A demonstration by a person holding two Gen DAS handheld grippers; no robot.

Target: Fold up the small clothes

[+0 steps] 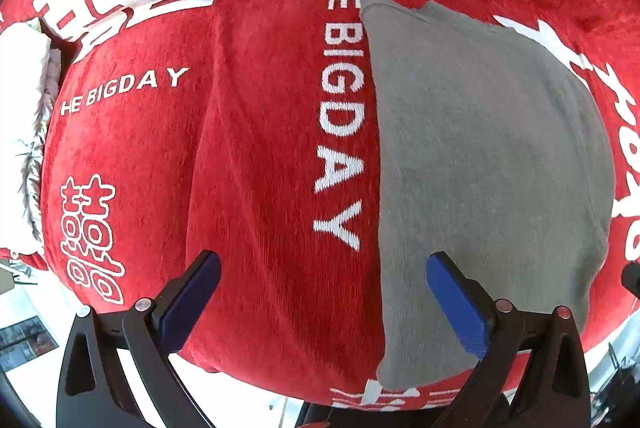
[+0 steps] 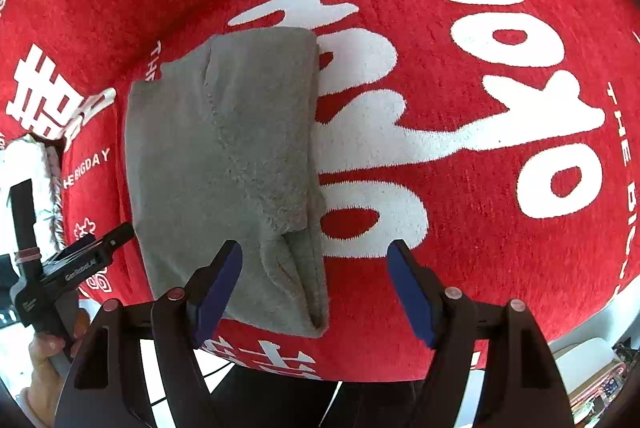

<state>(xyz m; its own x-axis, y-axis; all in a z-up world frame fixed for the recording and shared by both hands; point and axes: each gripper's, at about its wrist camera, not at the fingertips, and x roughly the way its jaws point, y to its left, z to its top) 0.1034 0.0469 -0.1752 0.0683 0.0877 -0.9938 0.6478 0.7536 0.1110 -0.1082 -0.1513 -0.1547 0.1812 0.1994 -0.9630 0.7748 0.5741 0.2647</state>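
Note:
A grey garment (image 1: 480, 164) lies folded into a long narrow shape on a red blanket (image 1: 256, 132) with white lettering. In the right wrist view the garment (image 2: 224, 164) shows a folded layer on top and a thick edge at its right side. My left gripper (image 1: 324, 292) is open and empty, hovering over the garment's left edge near its front end. My right gripper (image 2: 314, 280) is open and empty, its jaws straddling the garment's right edge at the front. The left gripper also shows in the right wrist view (image 2: 80, 260), at the far left.
The red blanket (image 2: 480, 228) covers a cushioned surface that rises at the back. A white fluffy item (image 1: 20, 108) lies at the blanket's left edge. The blanket's front edge (image 2: 360, 368) drops off toward a pale floor. Shelving with clutter (image 2: 596, 380) stands at the lower right.

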